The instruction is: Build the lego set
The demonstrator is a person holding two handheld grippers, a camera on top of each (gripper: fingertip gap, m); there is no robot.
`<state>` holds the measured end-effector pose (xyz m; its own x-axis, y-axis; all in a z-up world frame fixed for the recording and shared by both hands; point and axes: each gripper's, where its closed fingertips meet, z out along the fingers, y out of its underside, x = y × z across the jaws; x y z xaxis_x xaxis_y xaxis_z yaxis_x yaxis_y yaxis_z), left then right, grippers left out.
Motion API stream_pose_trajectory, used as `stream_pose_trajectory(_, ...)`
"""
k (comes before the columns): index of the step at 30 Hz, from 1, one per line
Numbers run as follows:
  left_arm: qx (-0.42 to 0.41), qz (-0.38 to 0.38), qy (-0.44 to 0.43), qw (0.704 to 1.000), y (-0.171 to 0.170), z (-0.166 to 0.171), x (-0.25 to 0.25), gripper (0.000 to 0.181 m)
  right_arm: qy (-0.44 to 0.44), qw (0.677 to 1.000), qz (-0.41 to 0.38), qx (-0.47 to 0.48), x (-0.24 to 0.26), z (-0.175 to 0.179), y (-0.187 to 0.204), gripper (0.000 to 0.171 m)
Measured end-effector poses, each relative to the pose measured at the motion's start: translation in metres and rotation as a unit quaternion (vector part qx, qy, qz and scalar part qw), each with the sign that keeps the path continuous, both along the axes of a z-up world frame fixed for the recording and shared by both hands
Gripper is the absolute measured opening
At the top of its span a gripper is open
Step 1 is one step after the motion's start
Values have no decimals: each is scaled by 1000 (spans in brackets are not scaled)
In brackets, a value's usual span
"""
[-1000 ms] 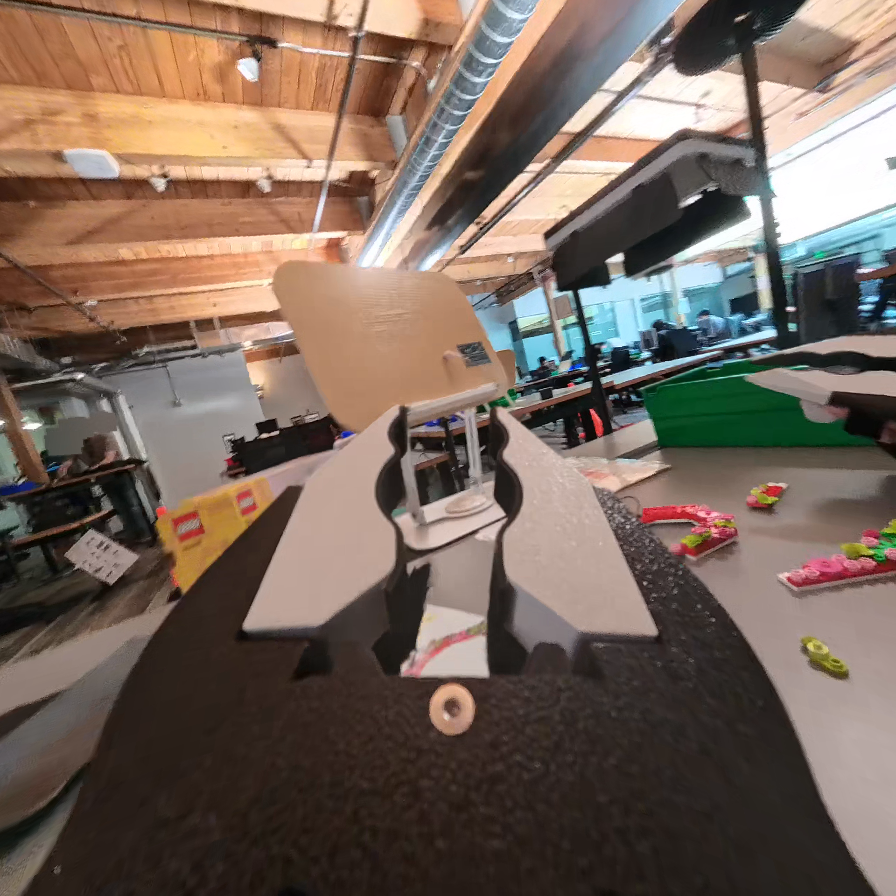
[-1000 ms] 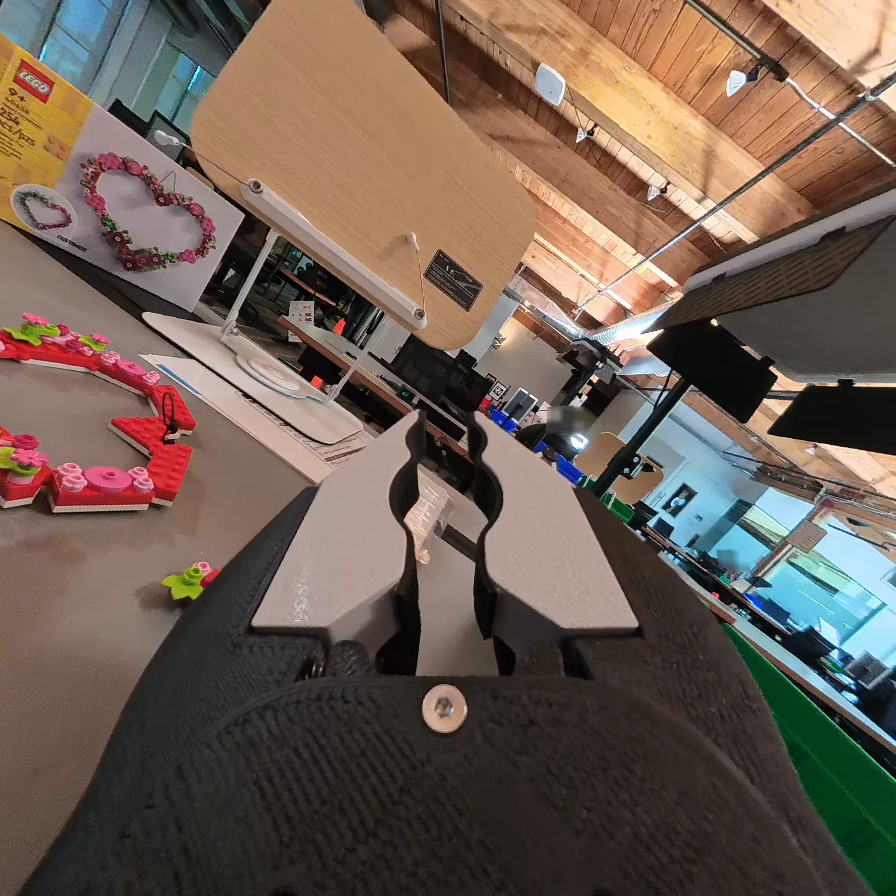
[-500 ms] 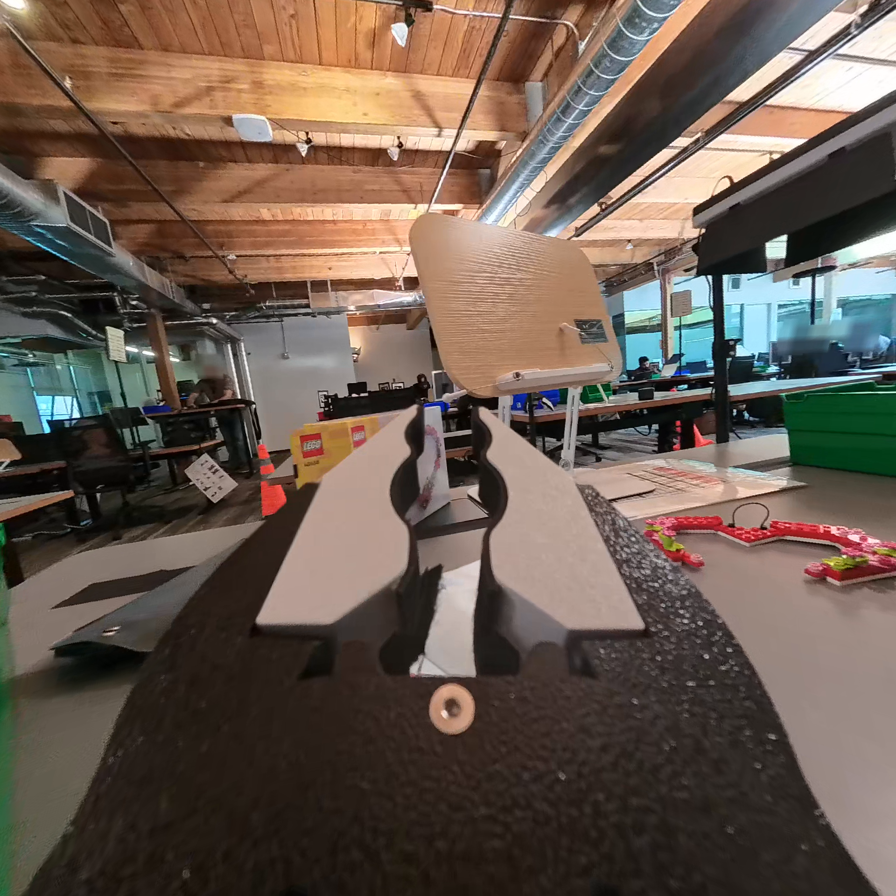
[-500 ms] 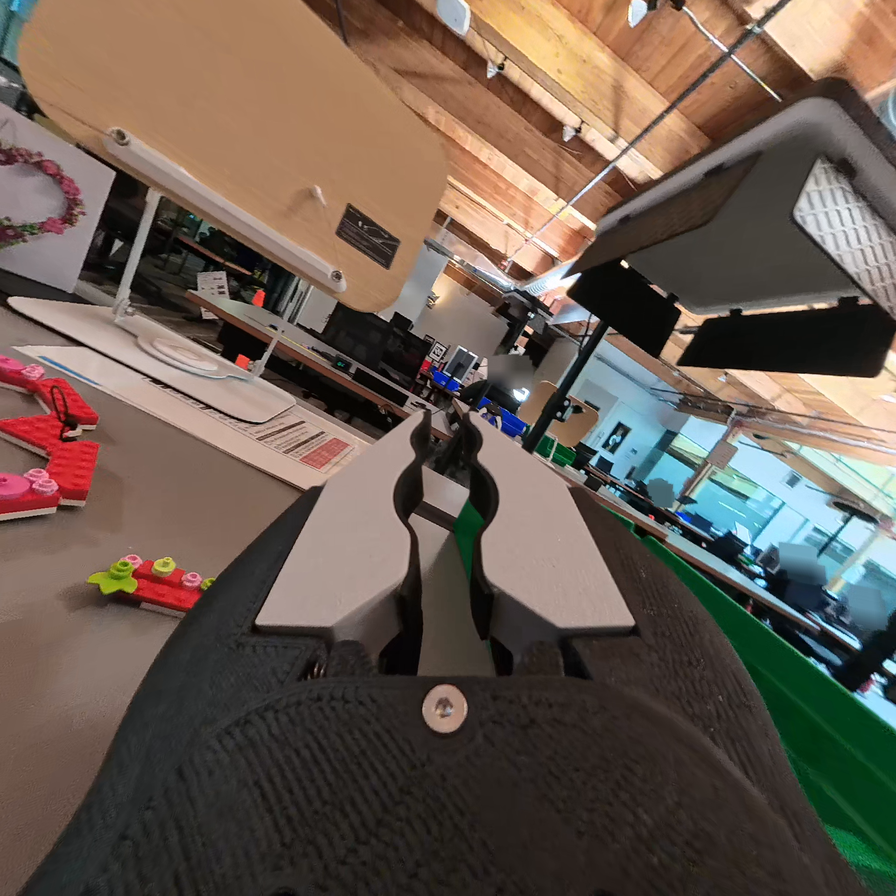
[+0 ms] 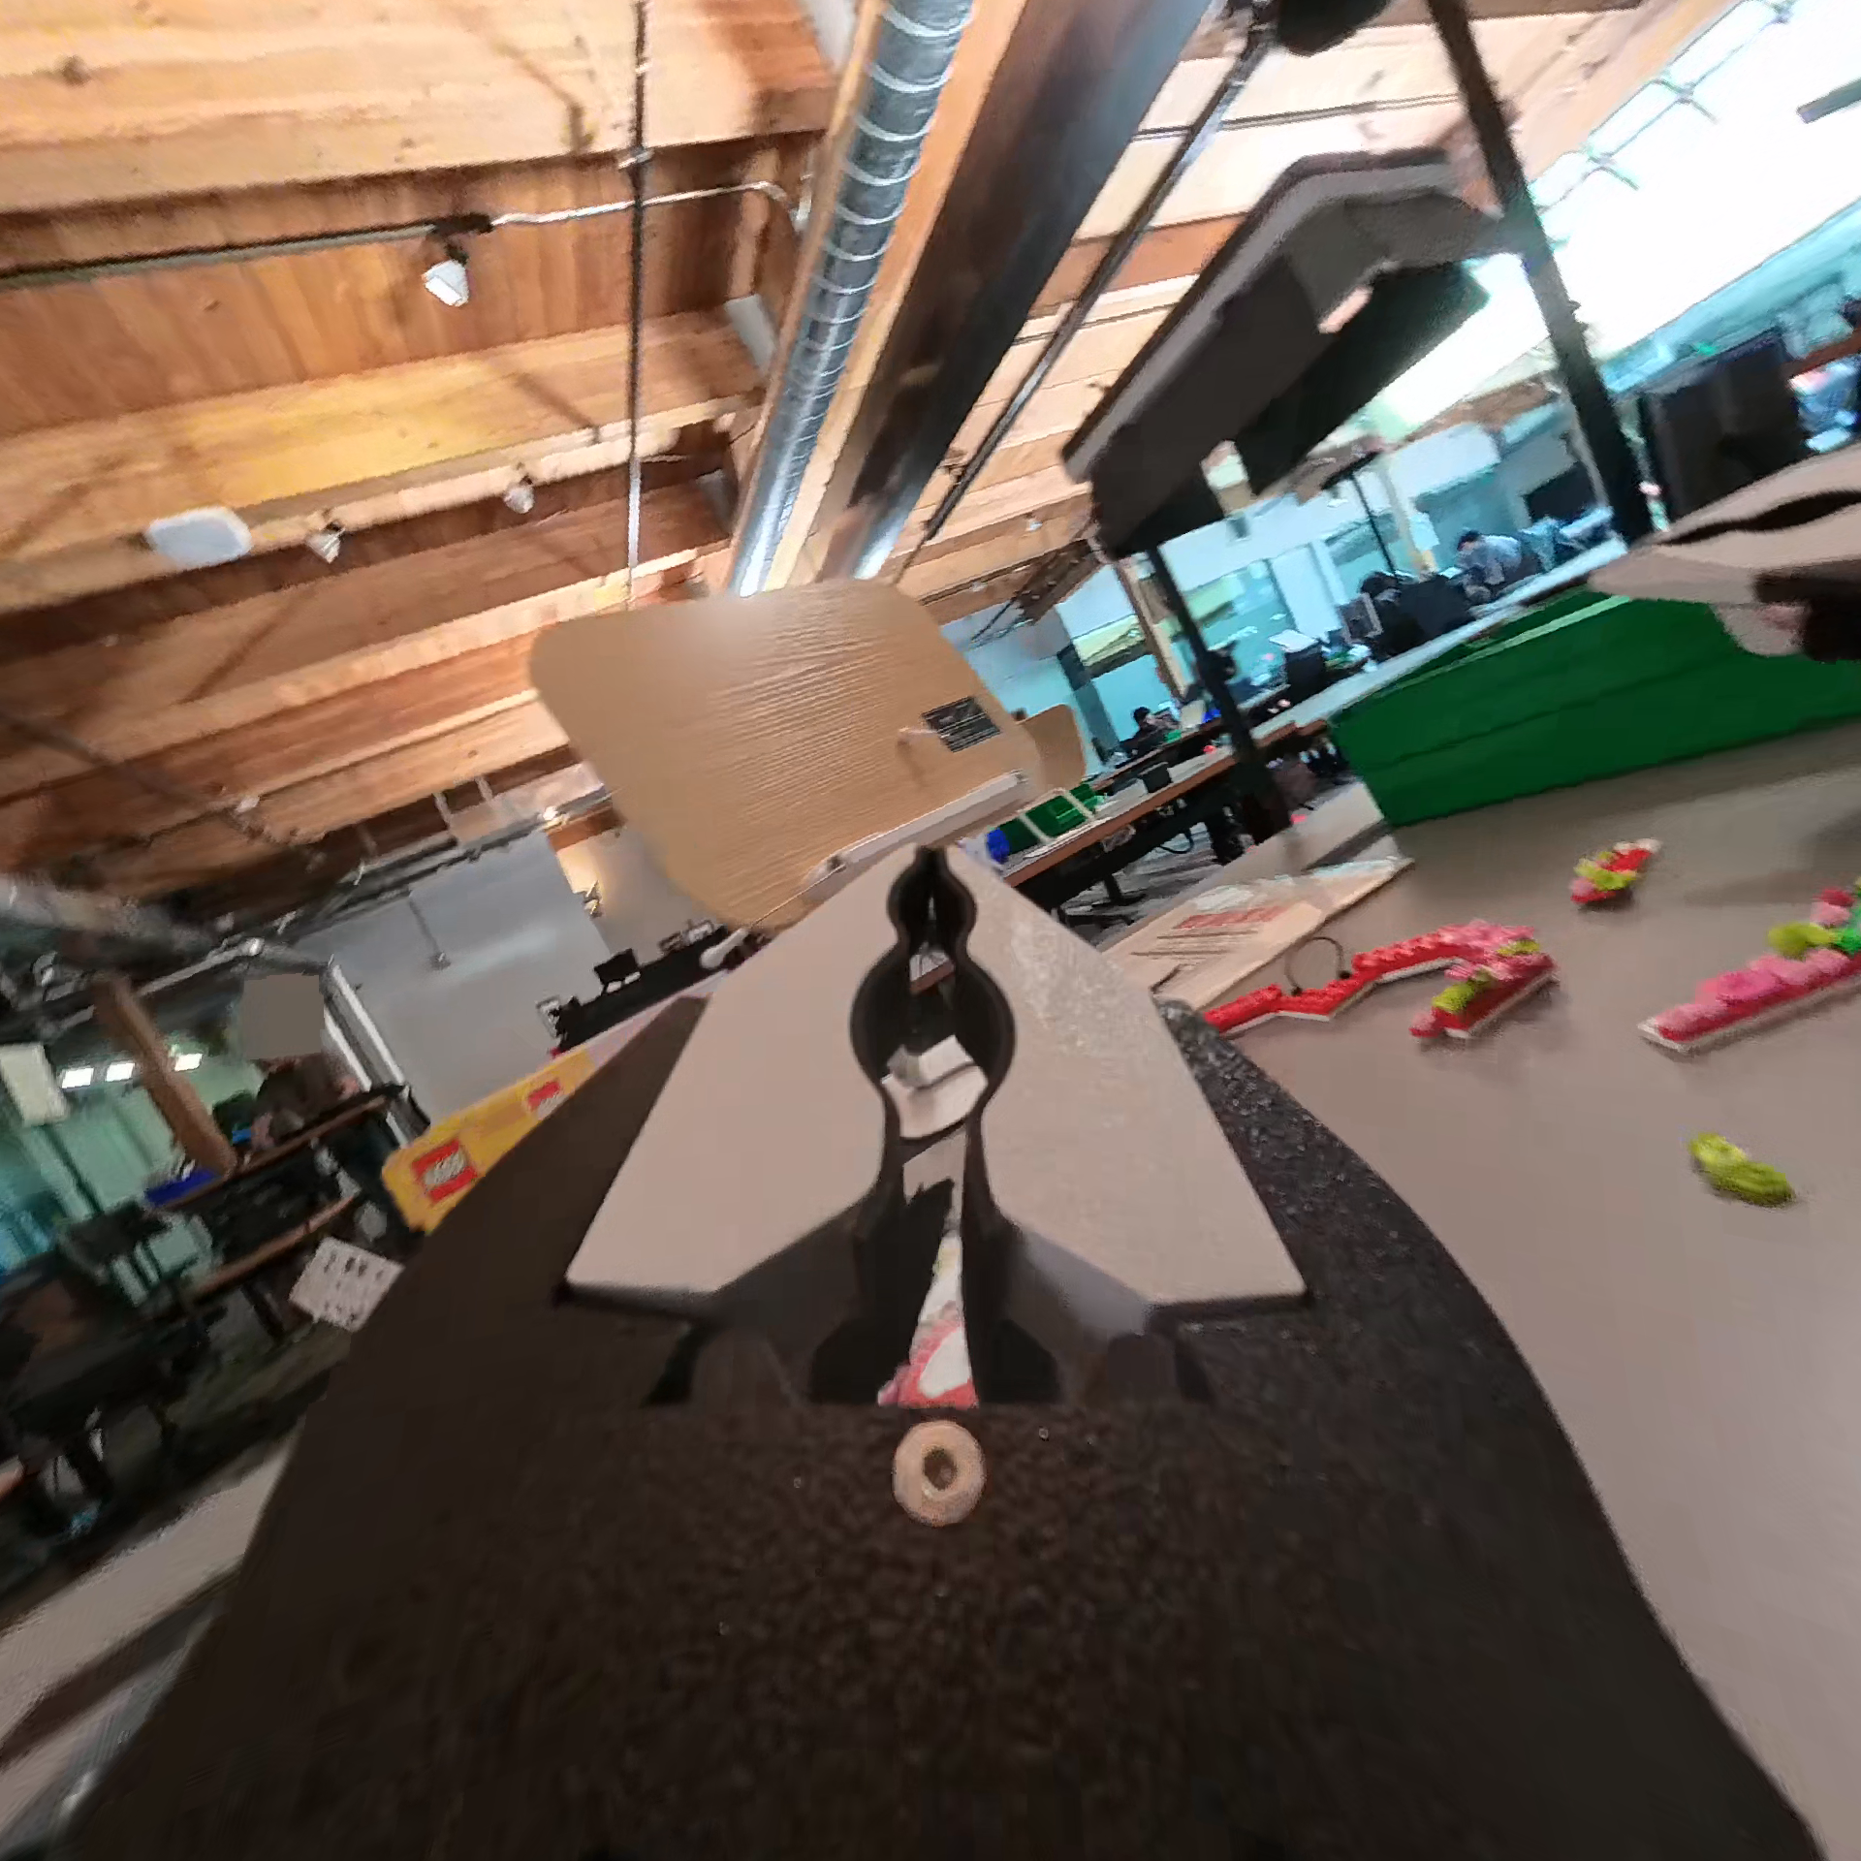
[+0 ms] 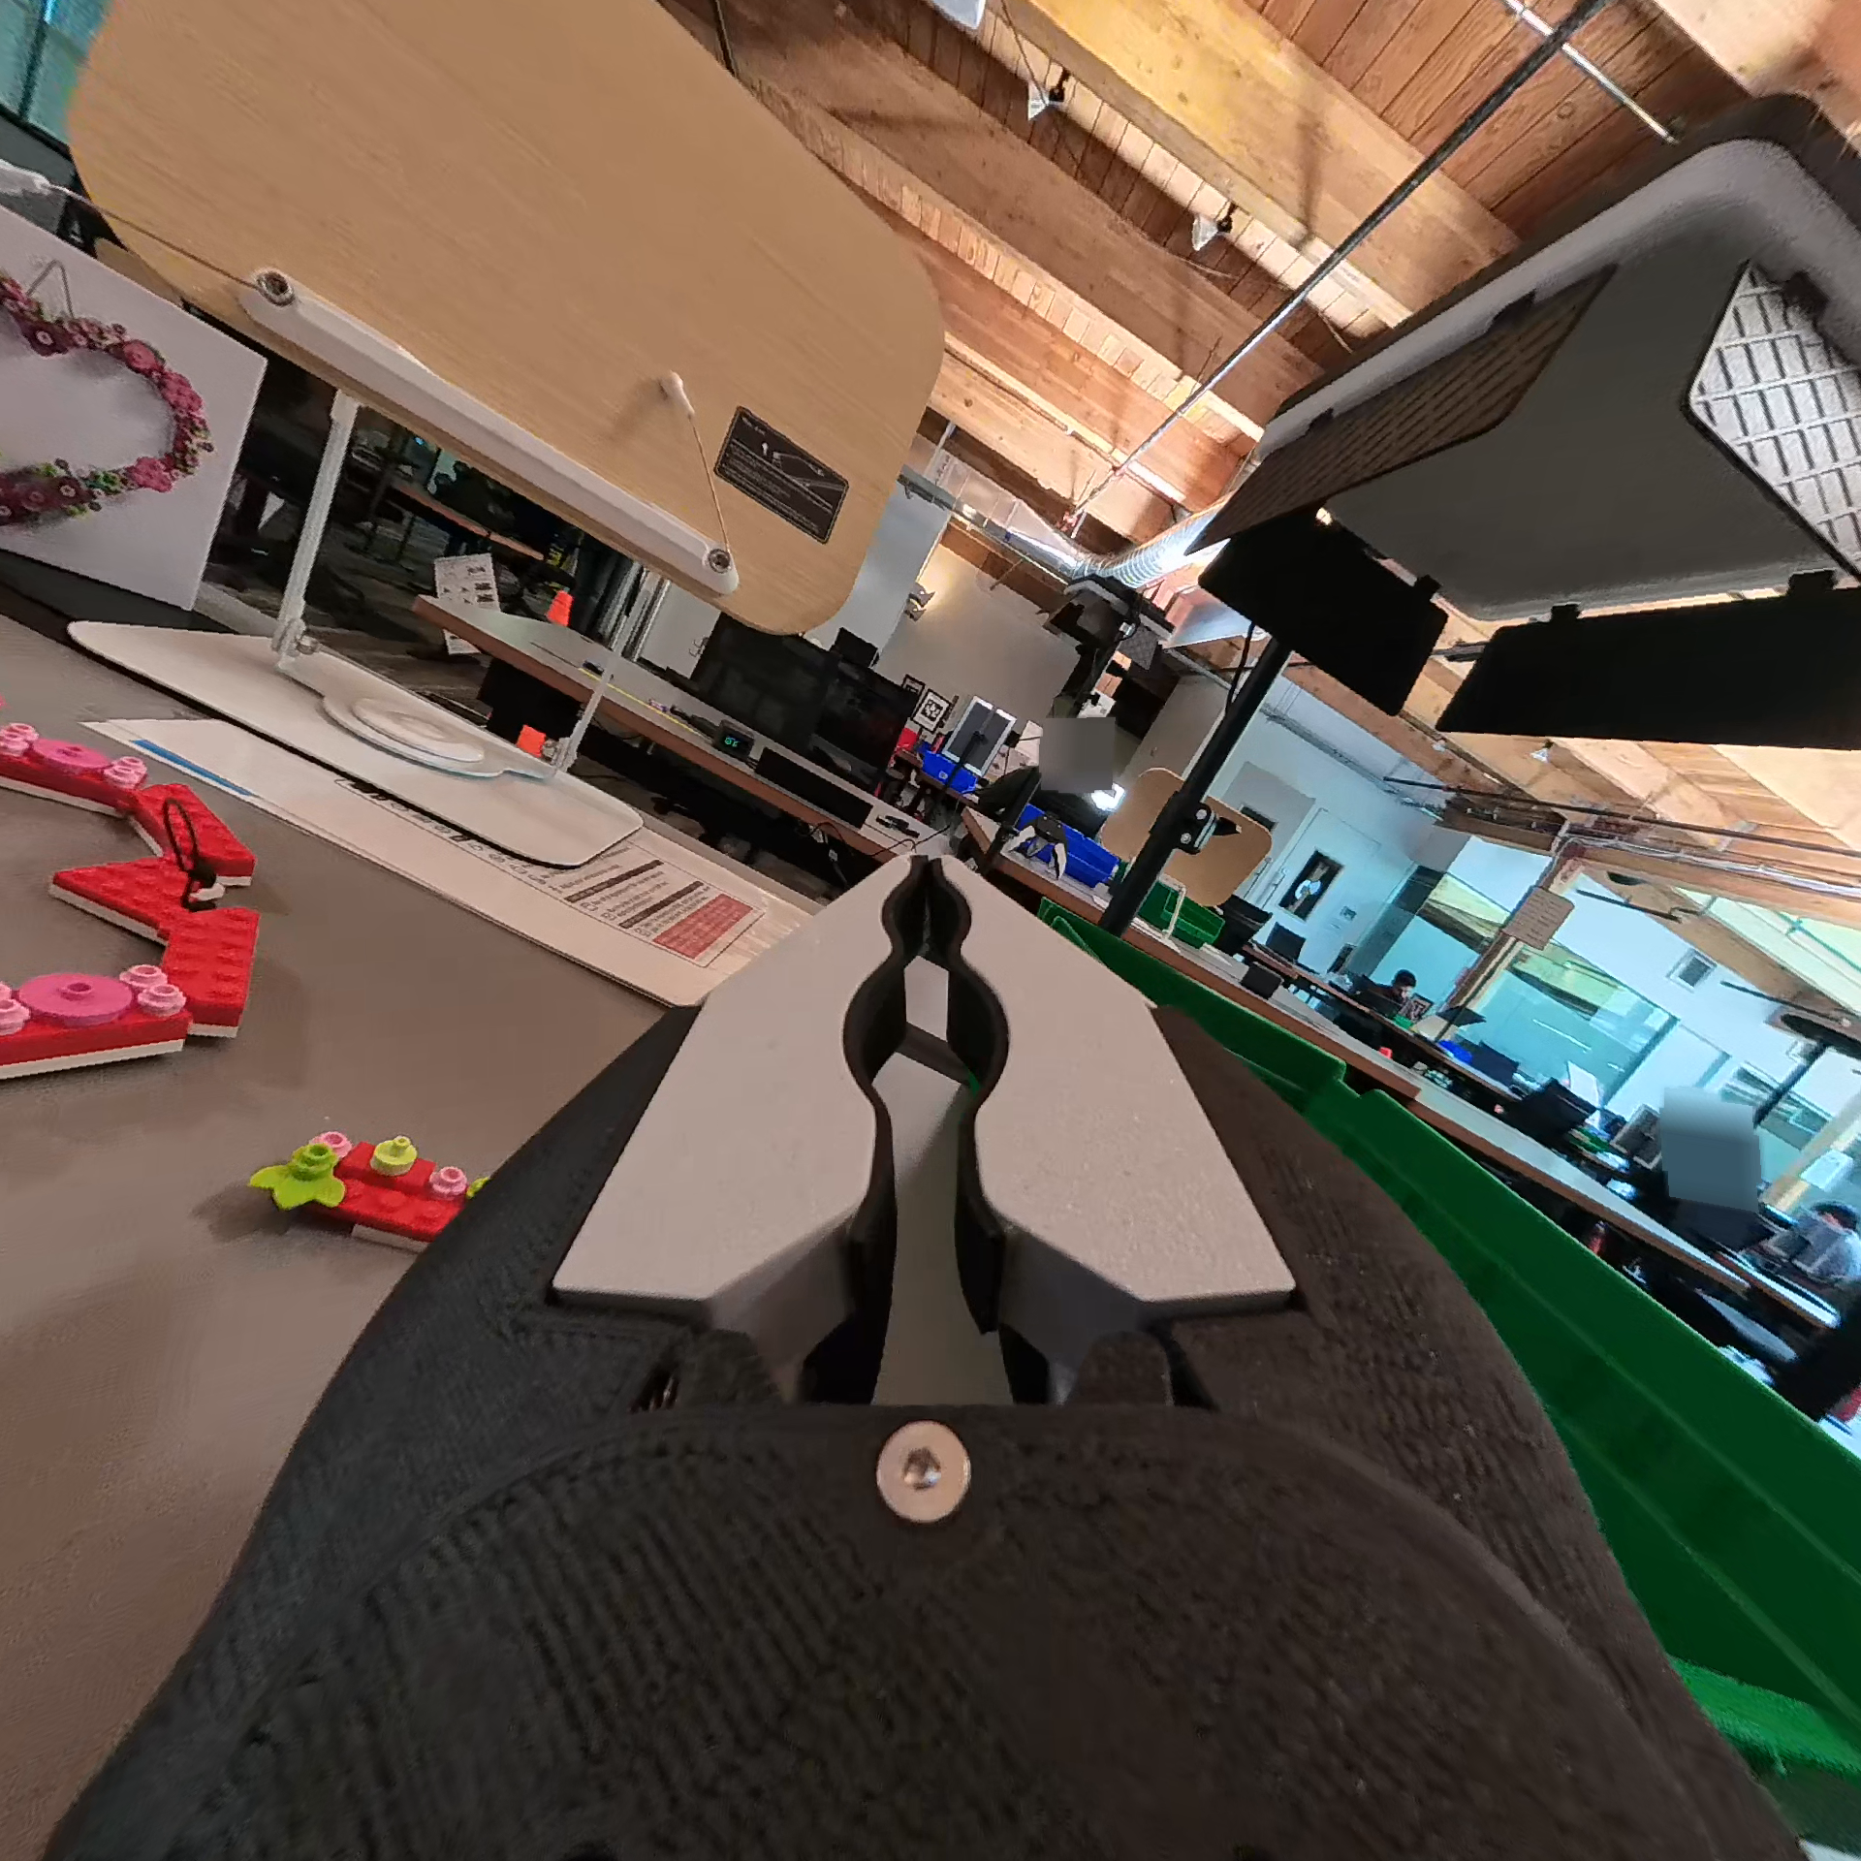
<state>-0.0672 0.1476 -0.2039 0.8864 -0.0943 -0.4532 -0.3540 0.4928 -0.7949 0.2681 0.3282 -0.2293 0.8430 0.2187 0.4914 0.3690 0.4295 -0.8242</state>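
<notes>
A: Progress check. Heart-shaped red frame (image 6: 166,906) partly built, lying flat on grey table (image 6: 423,1017); pink flower studs on some segments, bare red plates elsewhere. Separate pink-topped strip (image 5: 1752,1002) not joined. Small red sub-assembly with lime leaf (image 6: 368,1188) loose just beside right gripper (image 6: 927,878). Lime piece (image 5: 1740,1173) loose as well.

B: Judged roughly midway: frame outline present, joining and decorating left. Jaw state?

A: Left gripper (image 5: 927,864): tips pressed together, nothing pinched. Right: same, tips meeting, empty. Both raised, angled up toward ceiling, away from the pieces.

B: Room to move?

A: Open table between grippers and frame. Green bin (image 6: 1571,1299) close along right side of right gripper. Wooden book stand (image 6: 483,302) on white base beyond the frame, overhanging; printed sheet (image 6: 564,866) beneath it. Set box (image 5: 483,1143) near left table edge.

B: Noted: far table edge just past the stand.
</notes>
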Motion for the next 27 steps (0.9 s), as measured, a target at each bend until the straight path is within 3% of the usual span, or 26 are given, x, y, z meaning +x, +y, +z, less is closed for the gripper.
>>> stream_pose_trajectory(4, -28, -93, 94, 991, -15, -18, 57, 0, -8, 1000, 5, 0, -4, -1, 0, 0)
stream_pose_trajectory(8, -71, -195, 118, 971, -32, -34, 102, 0, -21, 1000, 4, 0, -6, -3, 1, 0)
stream_pose_trajectory(18, -88, -237, 143, 957, -40, -47, 117, 0, -33, 999, 3, -3, -9, -6, 3, 0)
stream_pose_trajectory(27, -69, -208, 165, 962, -38, -46, 115, 0, -29, 1000, 1, -6, -7, -6, 4, 0)
